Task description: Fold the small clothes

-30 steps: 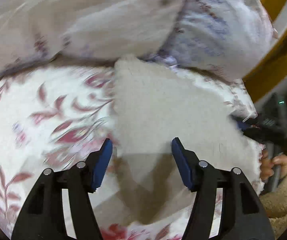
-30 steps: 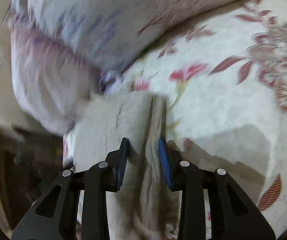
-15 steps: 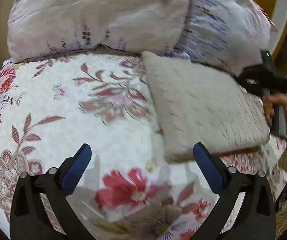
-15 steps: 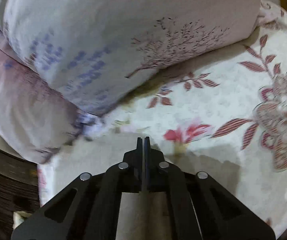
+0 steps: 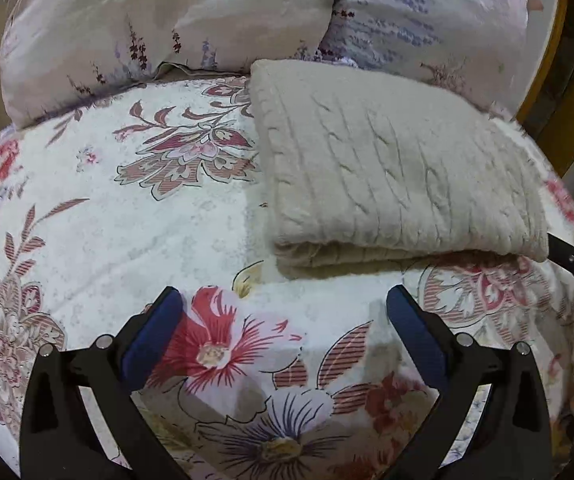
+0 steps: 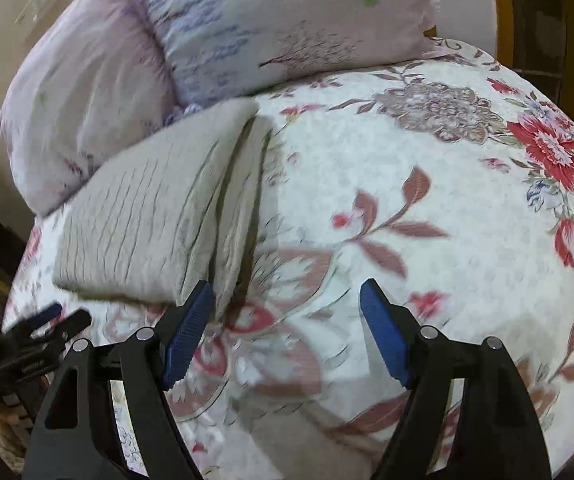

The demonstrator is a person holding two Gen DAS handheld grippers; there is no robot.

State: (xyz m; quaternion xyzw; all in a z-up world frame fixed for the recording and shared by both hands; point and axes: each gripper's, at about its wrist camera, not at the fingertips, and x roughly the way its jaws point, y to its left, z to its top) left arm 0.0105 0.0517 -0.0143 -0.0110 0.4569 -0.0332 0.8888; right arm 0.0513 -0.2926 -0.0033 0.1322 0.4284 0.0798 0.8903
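We carry two grippers, left [image 5: 283, 320] and right [image 6: 285, 312], each with black triangular-cutout arms, silver screws and ribbed blue pads [image 6: 385, 336].

Warm dim indoor light, fisheye edges are bending hard and going dark, right wrist view's smearing.

Support: bed [image 5: 167, 216] under a white cover with red and mauve flower and leaf prints.
Head end: two pale lilac pillows [image 5: 175, 28], side by side, touching, lying on the cover's far edge.
On cover: folded cream cable-knit garment [image 5: 391, 176], several layers showing at its near edge.
Garment position: far corner up against the pillows [image 6: 231, 48], near the bed's side edge.
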